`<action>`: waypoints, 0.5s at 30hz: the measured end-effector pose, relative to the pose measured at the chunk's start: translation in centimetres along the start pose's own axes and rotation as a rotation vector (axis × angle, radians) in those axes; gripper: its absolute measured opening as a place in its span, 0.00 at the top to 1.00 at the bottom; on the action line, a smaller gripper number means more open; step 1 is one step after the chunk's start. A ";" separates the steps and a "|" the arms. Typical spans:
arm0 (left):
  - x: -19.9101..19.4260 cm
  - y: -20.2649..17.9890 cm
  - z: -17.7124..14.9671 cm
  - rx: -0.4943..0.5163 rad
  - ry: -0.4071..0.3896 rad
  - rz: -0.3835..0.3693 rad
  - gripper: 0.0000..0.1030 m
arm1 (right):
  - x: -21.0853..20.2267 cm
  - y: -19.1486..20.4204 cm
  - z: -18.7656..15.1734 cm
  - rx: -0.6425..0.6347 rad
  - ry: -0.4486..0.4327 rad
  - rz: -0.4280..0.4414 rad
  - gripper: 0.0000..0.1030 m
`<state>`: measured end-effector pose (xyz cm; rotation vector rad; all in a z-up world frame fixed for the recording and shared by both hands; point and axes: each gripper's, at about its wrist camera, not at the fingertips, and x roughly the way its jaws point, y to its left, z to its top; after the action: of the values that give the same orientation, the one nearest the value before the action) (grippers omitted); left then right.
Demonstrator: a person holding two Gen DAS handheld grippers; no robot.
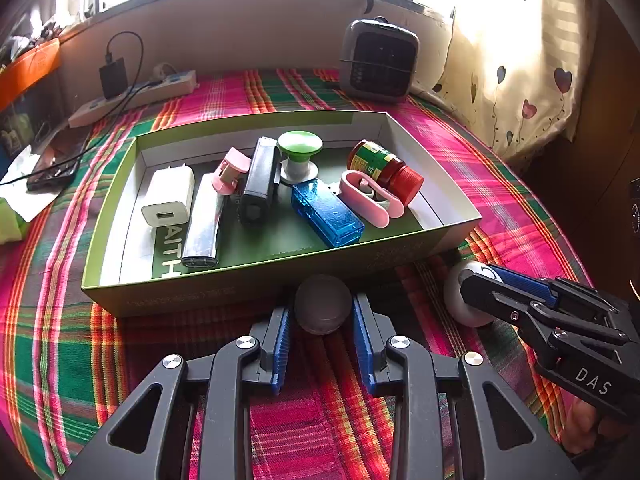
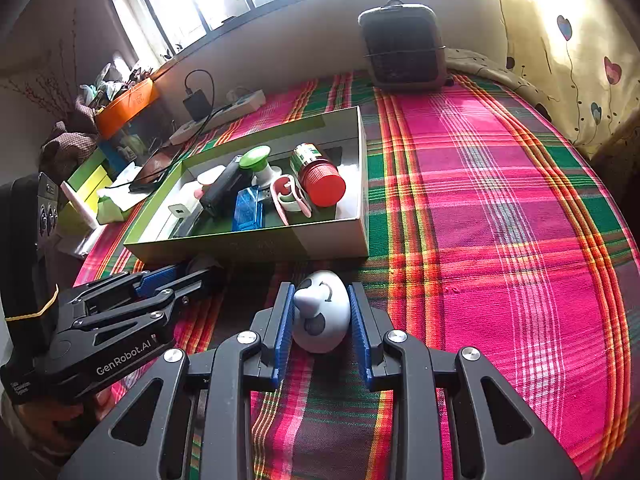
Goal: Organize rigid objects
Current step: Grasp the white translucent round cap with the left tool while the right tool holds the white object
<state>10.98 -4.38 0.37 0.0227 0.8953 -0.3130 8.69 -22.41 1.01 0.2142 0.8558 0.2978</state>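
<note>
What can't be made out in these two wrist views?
- Grey round object: left wrist view, its sides covered by the left hand-held gripper; right wrist view, almost wholly hidden behind that gripper.
- White egg-shaped figure: left wrist view, the right hand-held gripper covers much of it.
- Box lettering: left wrist view, partly under the silver bar.
- Bottle label: too small to read.

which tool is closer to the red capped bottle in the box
Right, though it's close. The right tool, shut on the white egg figure, sits below the bottle's end of the box; the left tool, gripping a grey ball, is further left.
</note>
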 end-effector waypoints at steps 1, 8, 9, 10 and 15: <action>0.0 0.0 0.0 -0.001 0.000 -0.001 0.73 | 0.0 0.0 0.0 0.000 0.000 0.000 0.72; -0.3 0.1 -0.1 -0.009 0.001 -0.009 0.74 | -0.1 0.0 -0.1 -0.004 -0.001 -0.002 0.72; -0.4 0.1 -0.2 -0.011 0.000 -0.011 0.74 | -0.2 0.1 -0.1 -0.006 -0.003 -0.002 0.72; -0.5 0.1 -0.2 -0.014 0.000 -0.012 0.74 | -0.3 0.2 -0.1 -0.009 -0.004 -0.001 0.72; -1.2 0.2 -0.3 -0.019 -0.016 -0.019 0.74 | -0.7 0.5 -0.1 -0.013 -0.014 -0.001 0.72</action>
<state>10.05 -3.86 1.11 -0.0063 0.8828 -0.3217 8.09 -22.17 1.57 0.2030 0.8401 0.3007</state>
